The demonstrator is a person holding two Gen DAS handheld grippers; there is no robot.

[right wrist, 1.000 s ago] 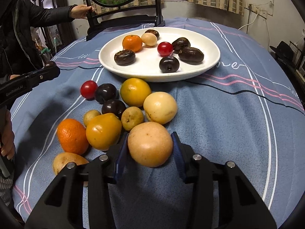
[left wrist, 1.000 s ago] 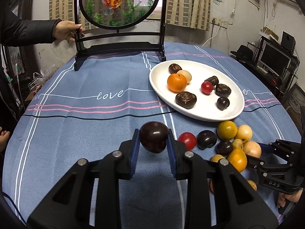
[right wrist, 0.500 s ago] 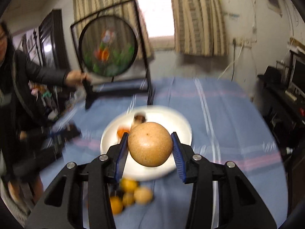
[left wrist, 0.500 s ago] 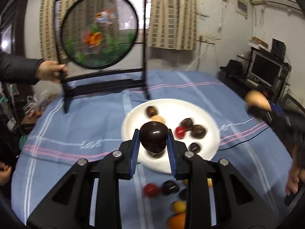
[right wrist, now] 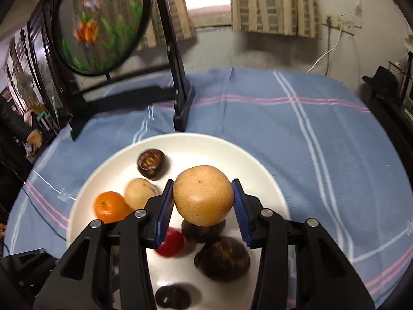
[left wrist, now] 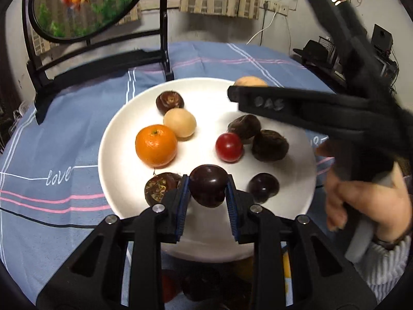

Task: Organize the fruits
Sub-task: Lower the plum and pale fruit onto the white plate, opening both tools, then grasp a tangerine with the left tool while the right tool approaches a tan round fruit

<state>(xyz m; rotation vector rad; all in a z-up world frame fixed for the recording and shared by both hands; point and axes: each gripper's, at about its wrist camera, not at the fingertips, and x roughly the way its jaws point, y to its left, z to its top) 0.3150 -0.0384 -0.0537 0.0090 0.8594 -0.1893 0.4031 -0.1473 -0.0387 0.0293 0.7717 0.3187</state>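
Observation:
My left gripper (left wrist: 207,190) is shut on a dark purple plum (left wrist: 208,188) and holds it over the near part of the white plate (left wrist: 124,129). My right gripper (right wrist: 202,197) is shut on a tan pear (right wrist: 203,195) above the plate (right wrist: 258,165). In the left wrist view the right gripper (left wrist: 247,93) reaches in from the right over the plate's far side. On the plate lie an orange (left wrist: 156,146), a pale round fruit (left wrist: 180,122), a red tomato (left wrist: 229,146) and several dark fruits.
A black-framed round goldfish screen (left wrist: 85,0) stands at the back left of the blue striped tablecloth (left wrist: 59,134). Loose fruits lie below the plate's near rim, mostly hidden by my left gripper. A person in black stands at the left (right wrist: 15,134).
Both grippers lifted their fruits from the cloth and moved forward over the plate. The right gripper now crosses the left wrist view.

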